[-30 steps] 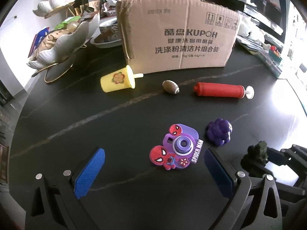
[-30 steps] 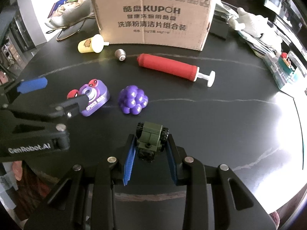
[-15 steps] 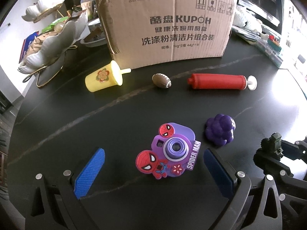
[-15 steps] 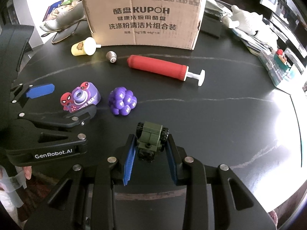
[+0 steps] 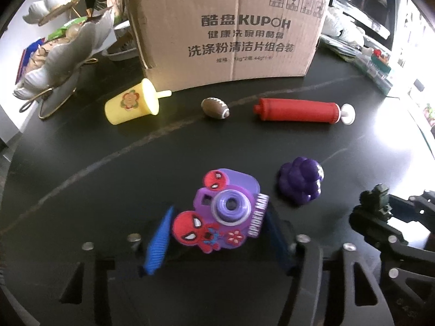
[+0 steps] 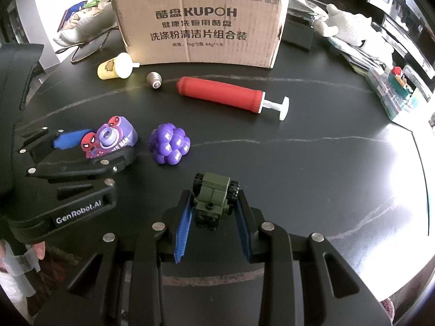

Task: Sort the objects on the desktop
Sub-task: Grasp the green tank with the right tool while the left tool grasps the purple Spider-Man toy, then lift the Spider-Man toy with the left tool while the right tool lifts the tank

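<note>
Nearest me, the left tool [image 5: 217, 233], which stood wide open a moment ago, is now closing its blue pads around the purple Spider-Man toy camera [image 5: 227, 212]; the toy sits between them on the black worktop [image 5: 108, 176], and I cannot tell whether they press it yet. That looks like the pick for the next sorting move. The right tool [image 6: 213, 217] is clamped on the green toy truck [image 6: 214, 198], unchanged. Both tools tilt steeply down, side by side. Beyond lie the purple grape toy [image 6: 170, 144], then the red pump [image 6: 223, 93], toy football [image 5: 215, 107] and yellow toy cup [image 5: 130, 104], before the cardboard box [image 5: 228, 32].
</note>
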`<state>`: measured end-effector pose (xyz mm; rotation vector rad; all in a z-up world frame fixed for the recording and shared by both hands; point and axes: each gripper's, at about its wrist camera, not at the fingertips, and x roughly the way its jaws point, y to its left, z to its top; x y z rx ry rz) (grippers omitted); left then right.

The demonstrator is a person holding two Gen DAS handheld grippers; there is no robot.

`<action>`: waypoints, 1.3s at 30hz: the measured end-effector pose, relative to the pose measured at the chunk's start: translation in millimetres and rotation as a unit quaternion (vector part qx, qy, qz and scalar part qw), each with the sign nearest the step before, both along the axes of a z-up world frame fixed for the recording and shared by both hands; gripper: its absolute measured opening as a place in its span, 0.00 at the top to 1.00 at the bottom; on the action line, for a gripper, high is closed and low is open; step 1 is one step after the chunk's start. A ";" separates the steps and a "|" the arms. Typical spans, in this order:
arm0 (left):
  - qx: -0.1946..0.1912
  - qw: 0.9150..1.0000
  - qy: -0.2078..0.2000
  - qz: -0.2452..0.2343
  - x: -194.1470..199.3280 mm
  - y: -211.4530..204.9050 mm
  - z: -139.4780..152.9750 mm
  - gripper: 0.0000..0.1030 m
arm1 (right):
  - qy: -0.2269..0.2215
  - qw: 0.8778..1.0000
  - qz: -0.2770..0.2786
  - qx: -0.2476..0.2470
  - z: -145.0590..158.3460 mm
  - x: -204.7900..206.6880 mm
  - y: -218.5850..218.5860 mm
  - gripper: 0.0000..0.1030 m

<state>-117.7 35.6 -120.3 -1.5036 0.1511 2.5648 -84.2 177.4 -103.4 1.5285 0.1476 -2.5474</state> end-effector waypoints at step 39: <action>-0.002 1.000 -0.003 -0.017 6.3 9.7 5.9 0.53 | -0.001 1.000 -0.002 -0.006 2.3 -2.0 0.9 0.72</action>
